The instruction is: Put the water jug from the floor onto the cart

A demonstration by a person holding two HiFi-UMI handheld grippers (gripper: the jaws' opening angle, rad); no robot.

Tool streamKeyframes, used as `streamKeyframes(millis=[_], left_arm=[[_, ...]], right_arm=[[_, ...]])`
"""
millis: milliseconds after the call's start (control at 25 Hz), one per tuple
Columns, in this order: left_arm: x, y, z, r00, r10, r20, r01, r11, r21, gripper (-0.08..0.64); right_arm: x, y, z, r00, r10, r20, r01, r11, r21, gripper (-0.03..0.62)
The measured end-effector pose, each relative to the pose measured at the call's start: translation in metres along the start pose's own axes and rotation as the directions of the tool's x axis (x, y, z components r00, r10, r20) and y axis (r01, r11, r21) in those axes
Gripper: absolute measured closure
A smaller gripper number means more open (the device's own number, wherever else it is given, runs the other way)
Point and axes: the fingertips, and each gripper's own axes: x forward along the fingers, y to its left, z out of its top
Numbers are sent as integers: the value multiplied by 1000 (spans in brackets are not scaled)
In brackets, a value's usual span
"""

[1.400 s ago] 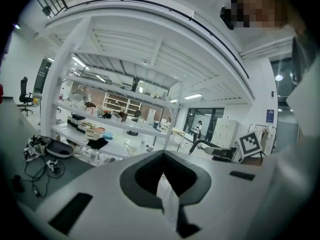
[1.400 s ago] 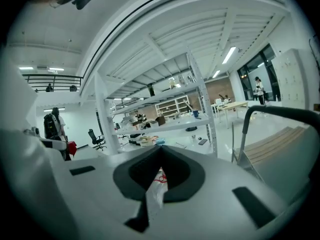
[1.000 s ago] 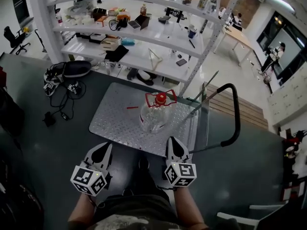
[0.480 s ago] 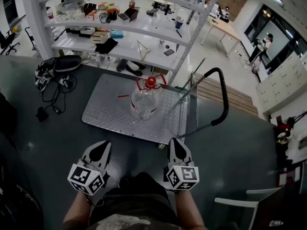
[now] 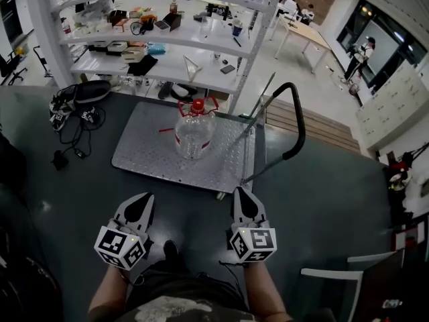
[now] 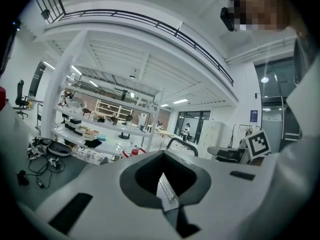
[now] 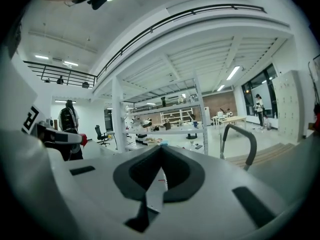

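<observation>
- This is a lab or workshop hall: a tall white shelving rack (image 5: 167, 39) carries boxes, tools and electronics.
- Left of the rack, cables and small devices (image 5: 74, 106) lie on the dark floor (image 5: 322, 200).
- In front of the rack stands a metal platform cart (image 5: 147, 156).
- To the right of the rack are work desks (image 5: 301, 32) and white lockers (image 5: 395, 106), and a mezzanine railing (image 6: 150, 20) runs overhead.

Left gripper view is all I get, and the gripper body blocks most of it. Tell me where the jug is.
Observer: The jug stands upright on the cart, near the deck's middle.
Operator: Give me the right gripper.
Observer: The right gripper is shut and empty, over the floor short of the cart.
Operator: Now place the left one.
Observer: The left gripper hangs beside it, also short of the cart.
</observation>
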Motion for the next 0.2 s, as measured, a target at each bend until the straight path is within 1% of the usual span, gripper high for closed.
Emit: streamKeyframes(millis=[200], left_arm=[[-3,-49,-9,1000,-6,2,6,999,53,555]], right_arm=[[-48,-25,-6,1000,3,8,-3,1000,-1,600]])
